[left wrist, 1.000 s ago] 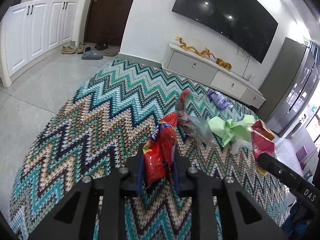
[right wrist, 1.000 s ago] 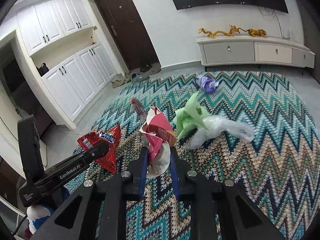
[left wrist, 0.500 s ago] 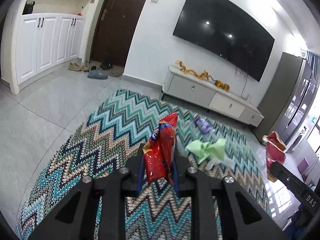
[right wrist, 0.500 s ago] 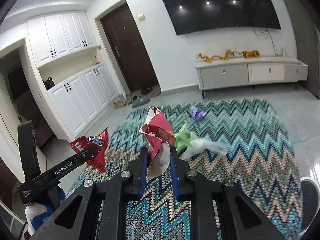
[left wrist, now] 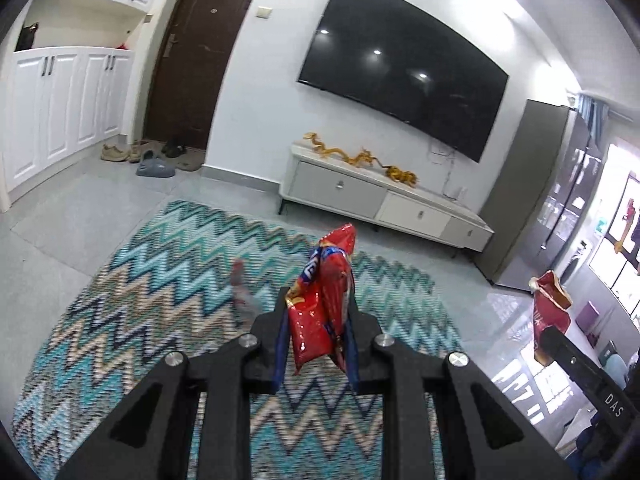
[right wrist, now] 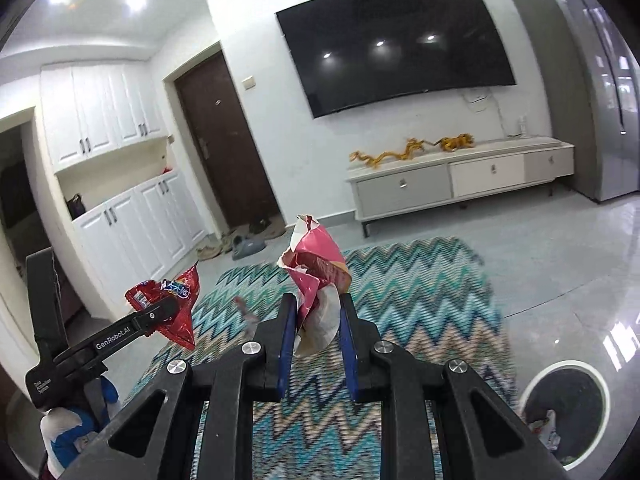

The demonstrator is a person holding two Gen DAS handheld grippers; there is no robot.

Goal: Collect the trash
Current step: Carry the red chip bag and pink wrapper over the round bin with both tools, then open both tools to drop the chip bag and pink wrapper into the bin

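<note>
Floor: zigzag rug [left wrist: 160, 288] on grey tiles (TV [right wrist: 396, 40] wall ahead).
Left gripper [left wrist: 316, 320]: clamps red snack bag [left wrist: 324, 300].
Right gripper [right wrist: 316, 312]: pinches pink wrapper [right wrist: 316, 276].
Unclear: blurred scrap [left wrist: 242, 292] on rug.

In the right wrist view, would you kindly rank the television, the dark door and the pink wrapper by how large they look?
1. Television
2. Dark door
3. Pink wrapper, held in the right gripper; being nearest the camera, it looks bigger than it really is.

A large black wall-mounted television [left wrist: 404, 68] hung above a low white drawer cabinet [left wrist: 384, 204]; a teal zigzag-patterned rug [left wrist: 152, 280] covered the grey tiled floor [right wrist: 560, 248]
</note>
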